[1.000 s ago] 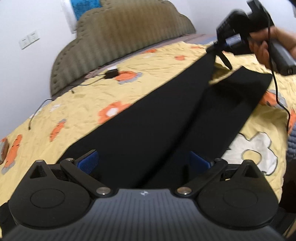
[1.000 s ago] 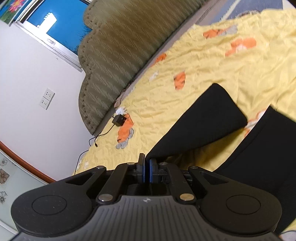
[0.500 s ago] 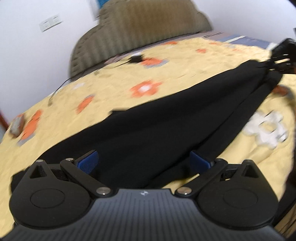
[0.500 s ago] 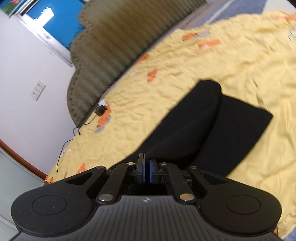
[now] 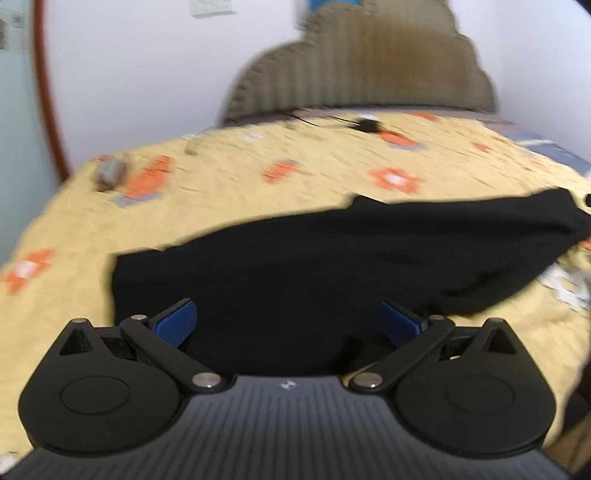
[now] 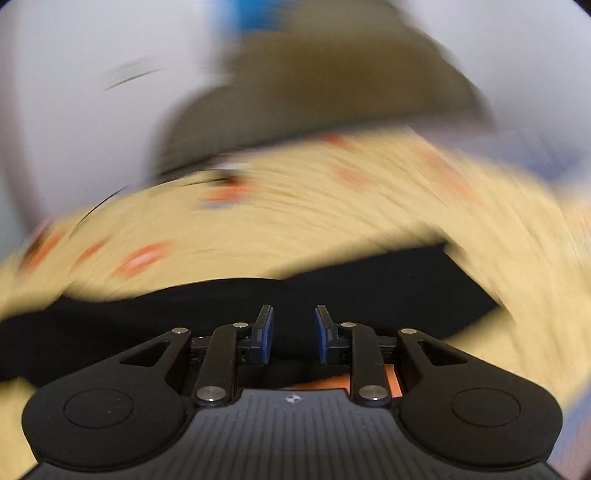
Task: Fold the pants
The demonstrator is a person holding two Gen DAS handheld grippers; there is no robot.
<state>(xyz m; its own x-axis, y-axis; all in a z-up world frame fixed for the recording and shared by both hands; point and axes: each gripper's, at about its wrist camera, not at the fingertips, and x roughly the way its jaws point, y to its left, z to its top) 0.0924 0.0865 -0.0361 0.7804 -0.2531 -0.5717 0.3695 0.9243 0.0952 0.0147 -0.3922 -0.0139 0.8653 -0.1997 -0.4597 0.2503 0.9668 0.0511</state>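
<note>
Black pants [image 5: 332,266] lie on the yellow flowered bedspread [image 5: 258,192], one leg laid over the other in a long band that runs to the right edge. My left gripper [image 5: 290,321] hovers low over their near left end, open wide, with black cloth showing between its blue pads [image 5: 177,321]. In the blurred right wrist view my right gripper [image 6: 293,332] is just above the pants [image 6: 369,288]. Its jaws are opening and stand a little apart. Dark cloth shows behind the gap, and the pads [image 6: 264,332] do not press on it.
A ribbed olive headboard [image 5: 362,66] stands at the far end of the bed. A black charger with its cable [image 5: 365,125] lies near it, and a small grey object [image 5: 110,173] sits at the bed's left side. A wall socket [image 5: 210,7] is above.
The right gripper carried one pant leg across onto the other, then its shut jaws parted. Both views rolled and swung, so the headboard now sits centred. The left gripper stayed open.
</note>
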